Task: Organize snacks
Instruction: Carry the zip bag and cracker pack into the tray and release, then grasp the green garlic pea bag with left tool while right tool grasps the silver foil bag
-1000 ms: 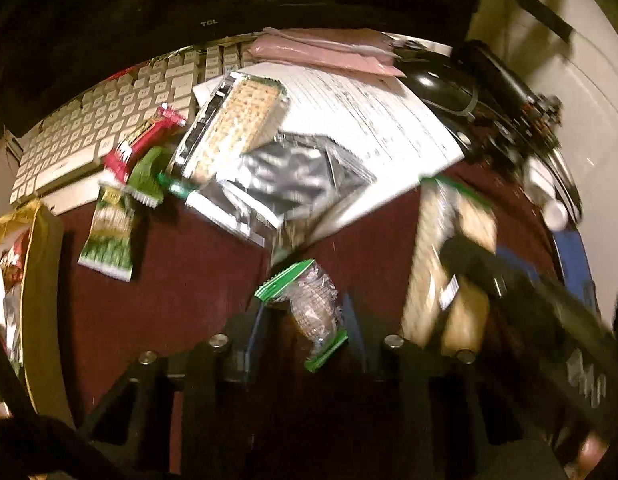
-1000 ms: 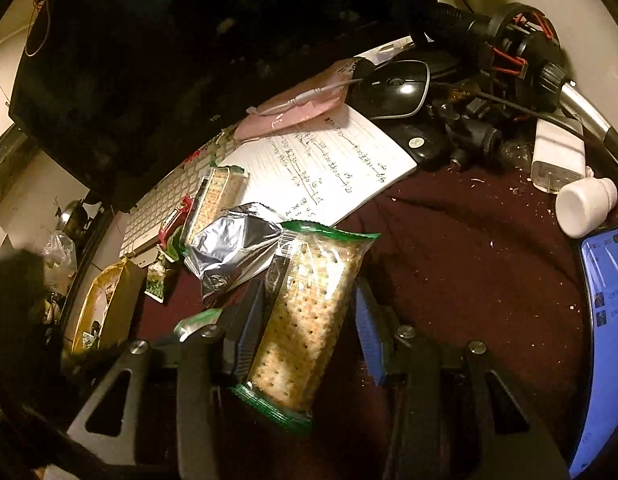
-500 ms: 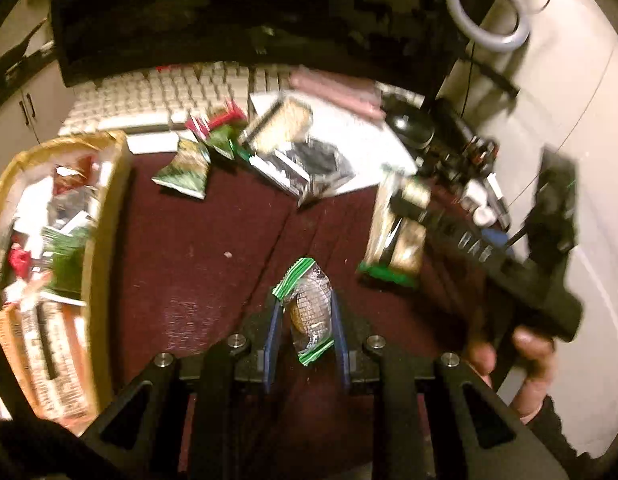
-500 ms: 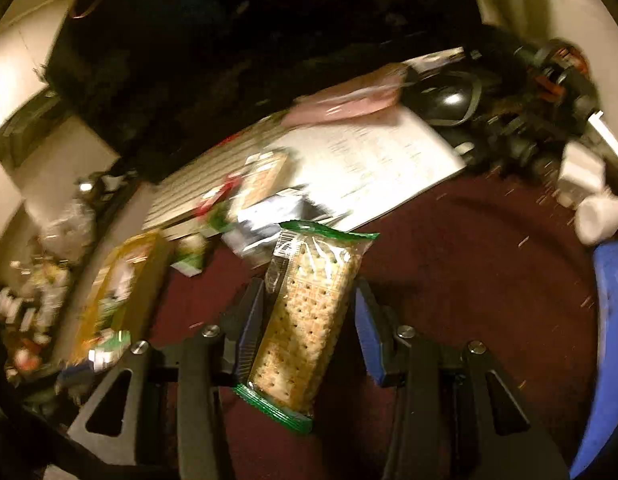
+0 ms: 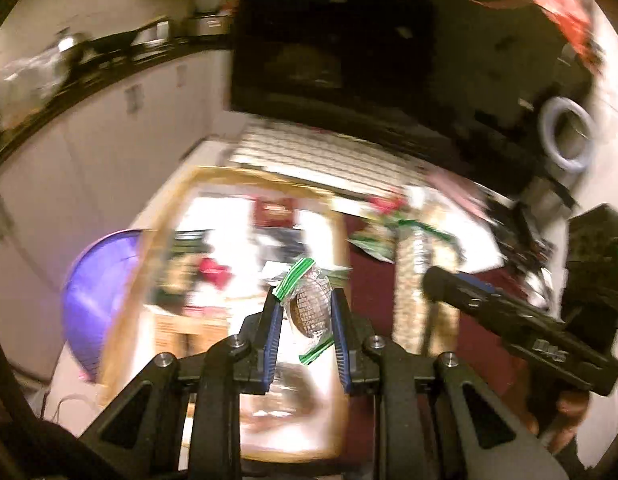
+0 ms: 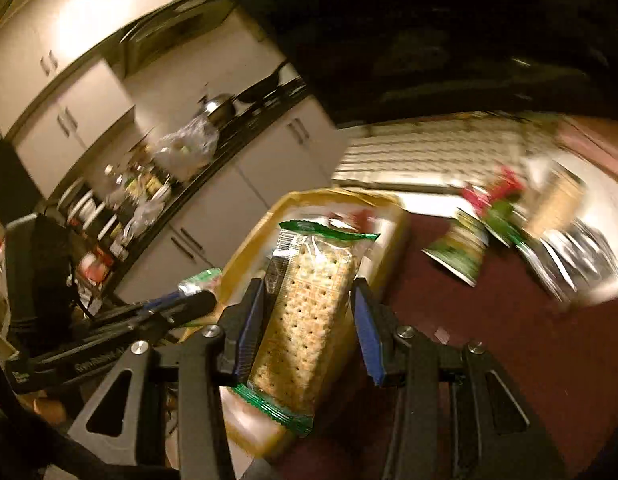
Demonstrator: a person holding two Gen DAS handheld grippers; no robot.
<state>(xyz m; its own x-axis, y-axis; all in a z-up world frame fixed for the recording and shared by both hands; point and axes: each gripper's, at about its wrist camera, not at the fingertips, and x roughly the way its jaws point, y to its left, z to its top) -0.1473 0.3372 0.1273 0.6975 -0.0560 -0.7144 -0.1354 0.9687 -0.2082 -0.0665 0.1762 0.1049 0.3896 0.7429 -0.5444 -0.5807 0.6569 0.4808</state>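
Both tongs are loaded and positioned at the box. The left tongs [image 5: 303,316] are closed narrowly on a small round biscuit in clear wrap with green-striped ends [image 5: 309,306], which hangs above the open tan cardboard box [image 5: 121,304] at the left edge of the desk [image 5: 481,320]. The right tongs [image 6: 307,316] grip a long pack of pale square crackers in clear film with green ends [image 6: 309,304]; its blue pads press both long sides, and the pack is held over the near rim of the same box. Neither item is released.

Done so far, as far as can be judged: the box already holds a mixed layer of wrappers, red, white and green among them, though motion blur prevents any count.

Outstanding: several snacks remain on the dark red desk surface toward its far side, just in front of the white keyboard [image 6: 429,152]. Visible there are a green and white sachet [image 6: 457,250], a red wrapper [image 6: 493,192], a second cracker pack [image 6: 557,200] and a crumpled silver foil bag [image 6: 581,256]. They lie close together, some touching or overlapping.

Judgement: the task is partway through. The two held items need dropping into the box; at least four more pickups appear to follow. A purple round container [image 5: 97,292] stands beside the box, off the desk; its role is unclear.
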